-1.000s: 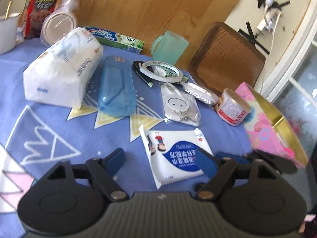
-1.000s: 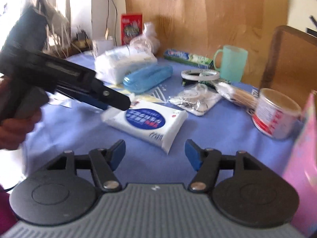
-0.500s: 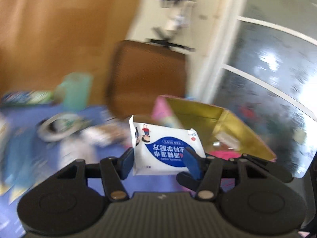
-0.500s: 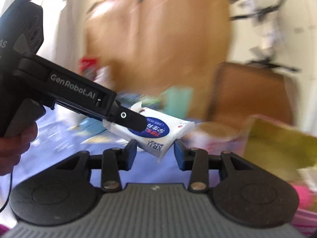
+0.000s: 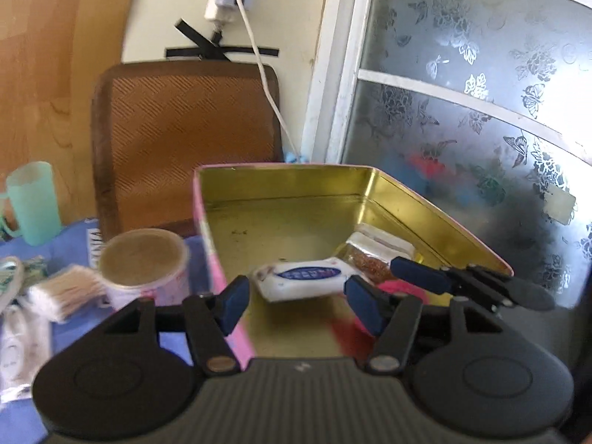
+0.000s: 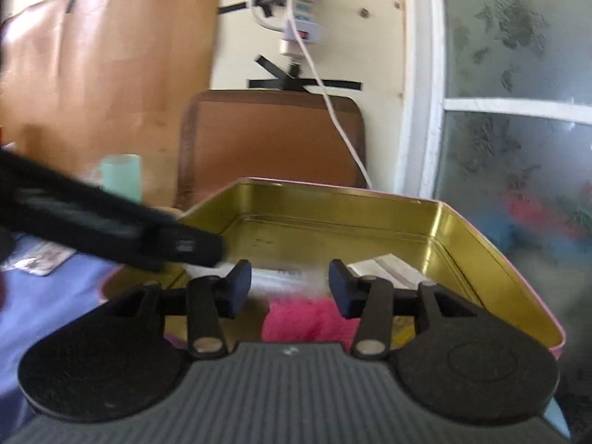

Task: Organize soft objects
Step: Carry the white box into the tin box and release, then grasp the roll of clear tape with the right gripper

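The white wipes pack with a blue label [image 5: 305, 281] lies tilted and blurred inside the pink tin with a gold inside [image 5: 288, 170]. My left gripper [image 5: 298, 298] hovers over the tin's near end. Its jaws are opening, and the pack sits between the pads without touching them. My right gripper [image 6: 290, 285] is beside it, jaws also opening, with the pack [image 6: 285, 277] as a white blur just beyond the fingers. A pink fluffy thing [image 6: 307, 320] lies in the tin [image 6: 499, 259] below. One right finger [image 5: 418, 277] shows in the left wrist view.
A clear packet with brown contents [image 5: 370, 255] lies in the tin. On the blue cloth to the left stand a round lidded tub [image 5: 142, 262], a cotton-swab pack [image 5: 63, 292] and a green mug [image 5: 33, 203]. A brown chair back [image 5: 185, 140] and a glass door [image 5: 481, 129] stand behind.
Both grippers closed on the wipes pack on the table and carried it right, over the tin. Their jaws have since widened and the pack has left the pads and sunk into the tin.
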Tool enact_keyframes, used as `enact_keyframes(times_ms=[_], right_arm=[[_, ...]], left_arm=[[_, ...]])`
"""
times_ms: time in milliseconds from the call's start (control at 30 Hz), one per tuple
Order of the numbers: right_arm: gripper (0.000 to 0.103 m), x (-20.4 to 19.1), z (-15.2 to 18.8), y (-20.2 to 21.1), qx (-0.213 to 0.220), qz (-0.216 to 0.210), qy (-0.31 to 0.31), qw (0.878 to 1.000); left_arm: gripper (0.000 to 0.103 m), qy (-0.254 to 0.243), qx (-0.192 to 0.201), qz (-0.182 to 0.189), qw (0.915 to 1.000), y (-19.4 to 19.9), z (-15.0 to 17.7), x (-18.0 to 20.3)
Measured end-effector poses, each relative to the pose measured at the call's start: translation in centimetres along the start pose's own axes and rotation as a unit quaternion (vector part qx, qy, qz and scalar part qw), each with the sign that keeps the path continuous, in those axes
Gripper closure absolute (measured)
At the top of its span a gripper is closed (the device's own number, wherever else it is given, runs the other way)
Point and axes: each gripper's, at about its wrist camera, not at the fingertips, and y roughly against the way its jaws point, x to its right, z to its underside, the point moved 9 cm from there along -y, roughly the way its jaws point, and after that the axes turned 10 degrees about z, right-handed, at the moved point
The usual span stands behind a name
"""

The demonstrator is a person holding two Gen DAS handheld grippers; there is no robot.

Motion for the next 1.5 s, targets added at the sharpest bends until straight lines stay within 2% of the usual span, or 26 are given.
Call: enact_keyframes(times_ms=[133, 300, 367, 433, 533, 600, 700, 767, 933, 967, 1000, 1033, 1133, 1300, 1367, 1500], right_arm=[[0.054, -0.2, 0.1, 0.3, -0.004, -0.017, -0.035, 0.999], [0.055, -2.1, -1.6, 2.1, 0.039, -0.051, -0.036, 0.997], [0.06, -3.6, -2.6, 2.7, 0.047, -0.082, -0.03, 0.995], [0.064, -6.0, -3.2, 3.1, 0.038, -0.129, -0.022, 0.991], [0.07, -10.3, -3.7, 2.5, -0.009, -0.214, -0.024, 0.977], [0.07, -13.8, -4.1, 1.7, -0.038, -0.252, -0.018, 0.967], [0.069, -19.4, -5.3, -1.1, -0.063, -0.273, 0.002, 0.96], [0.069, -22.8, -5.7, -3.6, -0.087, -0.267, 0.01, 0.96], [0.07, -28.9, -4.3, -10.1, -0.161, -0.235, 0.041, 0.958], [0.072, -29.5, -3.9, -11.0, -0.172, -0.23, 0.047, 0.957], [0.086, -29.9, -3.3, -11.4, -0.181, -0.227, 0.055, 0.955], [0.087, -30.1, -2.8, -11.5, -0.191, -0.226, 0.058, 0.953], [0.09, -29.4, -2.6, -9.5, -0.187, -0.238, 0.048, 0.952], [0.091, -25.0, -2.6, -2.5, -0.163, -0.293, 0.028, 0.942], [0.091, -23.7, -1.6, 0.3, -0.153, -0.305, 0.04, 0.939], [0.089, -20.4, 1.4, 4.4, -0.13, -0.292, 0.081, 0.944]], left_arm=[[0.039, 0.012, 0.025, -0.016, 0.9995, 4.2, 0.9, -2.3], [0.039, 0.071, 0.034, -0.079, 0.9938, 9.3, 4.5, -8.5], [0.039, 0.098, 0.036, -0.118, 0.9876, 11.5, 6.4, -11.7], [0.039, 0.113, 0.041, -0.169, 0.9782, 13.7, 8.2, -14.9], [0.039, 0.131, 0.046, -0.235, 0.9621, 16.3, 10.5, -18.9], [0.039, 0.16, 0.053, -0.252, 0.9529, 17.4, 11.7, -20.9], [0.039, 0.205, 0.08, -0.239, 0.9457, 18.3, 12.2, -22.3], [0.038, 0.199, 0.091, -0.249, 0.9433, 18.5, 12.0, -22.4], [0.038, 0.176, 0.086, -0.254, 0.947, 18.3, 11.9, -22.0], [0.038, 0.177, 0.088, -0.253, 0.9472, 18.2, 11.8, -22.0], [0.038, 0.179, 0.09, -0.251, 0.9469, 18.2, 11.8, -22.1], [0.037, 0.183, 0.093, -0.25, 0.9461, 18.2, 11.9, -22.2], [0.034, 0.193, 0.099, -0.248, 0.9443, 18.4, 12.0, -22.5], [0.033, 0.195, 0.1, -0.243, 0.9448, 18.5, 11.9, -22.4], [0.035, 0.198, 0.1, -0.23, 0.9477, 18.5, 11.9, -22.1], [0.037, 0.199, 0.075, -0.187, 0.9592, 17.7, 12.0, -20.6]])
